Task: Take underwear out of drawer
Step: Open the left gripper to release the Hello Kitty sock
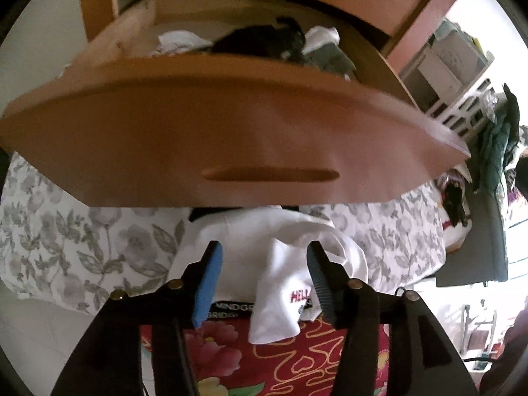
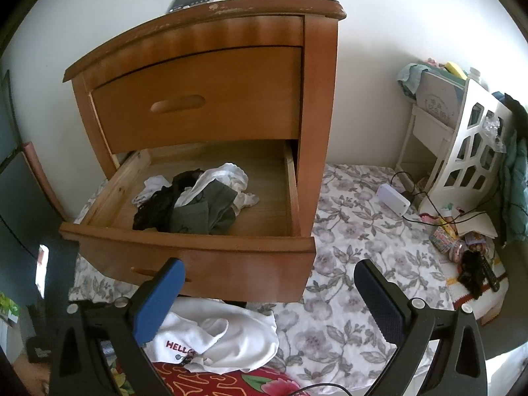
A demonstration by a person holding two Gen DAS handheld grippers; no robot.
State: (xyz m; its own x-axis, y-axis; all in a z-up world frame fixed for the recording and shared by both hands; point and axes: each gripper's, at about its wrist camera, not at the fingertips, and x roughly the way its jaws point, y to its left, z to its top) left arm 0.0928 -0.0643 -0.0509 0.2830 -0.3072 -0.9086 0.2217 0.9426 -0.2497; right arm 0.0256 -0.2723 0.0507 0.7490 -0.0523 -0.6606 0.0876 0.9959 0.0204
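My left gripper (image 1: 264, 274) hangs low in front of the pulled-out bottom drawer (image 1: 211, 138), its fingers (image 1: 208, 283) spread wide with nothing between them. Just past their tips lies a white garment (image 1: 283, 297) with red lettering, resting on a flowered bedsheet (image 1: 66, 241) and partly on a red patterned cloth (image 1: 297, 356) nearer to me.

My right gripper (image 2: 269, 297) sits higher and further back, fingers (image 2: 158, 300) likewise wide apart and holding nothing. From here I look down into the open drawer (image 2: 198, 247) of the wooden nightstand (image 2: 316, 99). The underwear (image 2: 194, 198) is bunched in a loose heap near the middle of the drawer floor: white pieces at the far side, a black lacy piece on the left, grey-green ones at the near side. The upper drawer (image 2: 198, 105) is closed. The same white garment (image 2: 224, 336) lies on the sheet below the drawer front, near my left-hand finger. To the right, well apart, stands a white openwork rack (image 2: 468, 148).
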